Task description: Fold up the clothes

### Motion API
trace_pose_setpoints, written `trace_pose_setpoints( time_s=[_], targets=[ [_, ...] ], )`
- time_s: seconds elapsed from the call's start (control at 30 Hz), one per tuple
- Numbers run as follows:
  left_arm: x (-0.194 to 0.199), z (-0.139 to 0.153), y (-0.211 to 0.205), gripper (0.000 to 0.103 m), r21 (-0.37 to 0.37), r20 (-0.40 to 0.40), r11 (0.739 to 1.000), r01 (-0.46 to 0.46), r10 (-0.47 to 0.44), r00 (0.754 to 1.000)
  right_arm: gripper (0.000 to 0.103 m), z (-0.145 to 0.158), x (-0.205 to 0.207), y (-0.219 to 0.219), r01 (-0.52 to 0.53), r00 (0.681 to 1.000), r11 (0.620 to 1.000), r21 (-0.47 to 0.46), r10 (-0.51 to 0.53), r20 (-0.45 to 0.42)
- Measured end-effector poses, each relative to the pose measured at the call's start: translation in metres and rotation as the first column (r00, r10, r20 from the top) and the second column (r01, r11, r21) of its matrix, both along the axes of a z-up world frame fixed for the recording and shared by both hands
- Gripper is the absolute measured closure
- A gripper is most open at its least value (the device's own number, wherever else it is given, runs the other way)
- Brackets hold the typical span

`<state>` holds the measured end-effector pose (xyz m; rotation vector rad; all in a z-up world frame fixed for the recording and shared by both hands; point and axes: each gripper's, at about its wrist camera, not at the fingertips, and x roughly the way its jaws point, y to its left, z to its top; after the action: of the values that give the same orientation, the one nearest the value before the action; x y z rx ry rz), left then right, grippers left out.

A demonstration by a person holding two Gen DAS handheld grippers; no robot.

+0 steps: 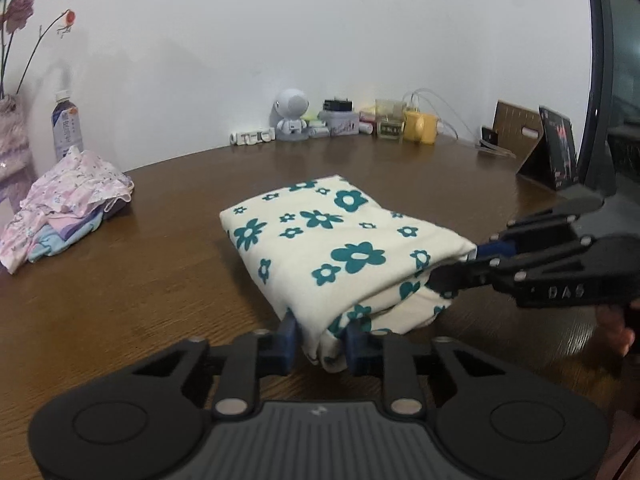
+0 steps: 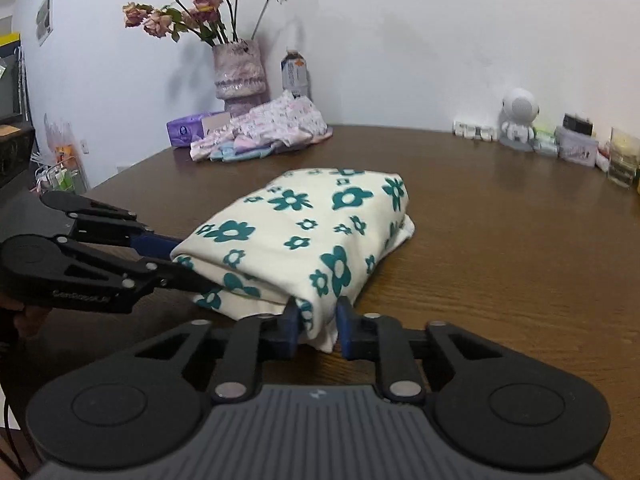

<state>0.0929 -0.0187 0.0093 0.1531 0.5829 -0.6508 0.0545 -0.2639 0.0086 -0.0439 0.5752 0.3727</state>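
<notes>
A cream cloth with teal flowers (image 1: 340, 240) (image 2: 304, 224) lies folded into a thick rectangle on the brown wooden table (image 1: 160, 280) (image 2: 500, 240). My left gripper (image 1: 320, 332) is shut on the cloth's near left corner, and the fabric bunches between its blue pads. It also shows in the right wrist view as the left gripper (image 2: 184, 266), clamped on the bundle's left end. My right gripper (image 2: 317, 316) is shut on the near right corner. It comes in from the right as the right gripper (image 1: 460, 266) in the left wrist view, with a hand behind it.
A pile of pink and blue clothes (image 1: 68, 204) (image 2: 264, 132) sits at the far left by a bottle (image 1: 67, 128), a vase of flowers (image 2: 240, 72) and a purple tissue pack (image 2: 188, 130). A white robot figure (image 1: 292, 116), small boxes and a yellow mug (image 1: 418, 126) line the wall. A monitor (image 1: 612, 80) stands on the right.
</notes>
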Motion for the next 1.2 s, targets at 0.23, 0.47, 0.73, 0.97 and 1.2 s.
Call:
trace_pose_setpoints(
  time_s=[0.23, 0.47, 0.73, 0.97, 1.2],
  targets=[
    [0.008, -0.006, 0.012, 0.085, -0.084, -0.065, 0.996, -0.022, 0.017, 0.998, 0.093, -0.010, 0.000, 0.011, 0.008, 1.000, 0.999, -0.044, -0.008, -0.002],
    [0.005, -0.009, 0.011, 0.084, -0.081, -0.060, 0.996, -0.030, 0.025, 0.998, 0.094, -0.012, 0.001, 0.004, 0.024, 0.999, 1.000, -0.005, -0.024, -0.022],
    [-0.001, -0.005, 0.006, 0.083, -0.057, -0.033, 0.997, -0.058, 0.056, 0.998, 0.089, -0.002, -0.013, 0.016, 0.050, 0.998, 0.995, -0.088, -0.047, 0.046],
    [-0.005, -0.006, 0.004, 0.086, -0.077, -0.031, 0.992, -0.102, 0.100, 0.994, 0.096, -0.010, -0.002, 0.012, 0.055, 0.998, 0.997, -0.062, -0.055, 0.007],
    [0.002, -0.007, 0.006, 0.086, -0.107, -0.058, 0.981, -0.160, 0.155, 0.986, 0.096, -0.013, 0.011, 0.011, 0.053, 0.999, 0.998, -0.035, -0.053, -0.002]
  ],
)
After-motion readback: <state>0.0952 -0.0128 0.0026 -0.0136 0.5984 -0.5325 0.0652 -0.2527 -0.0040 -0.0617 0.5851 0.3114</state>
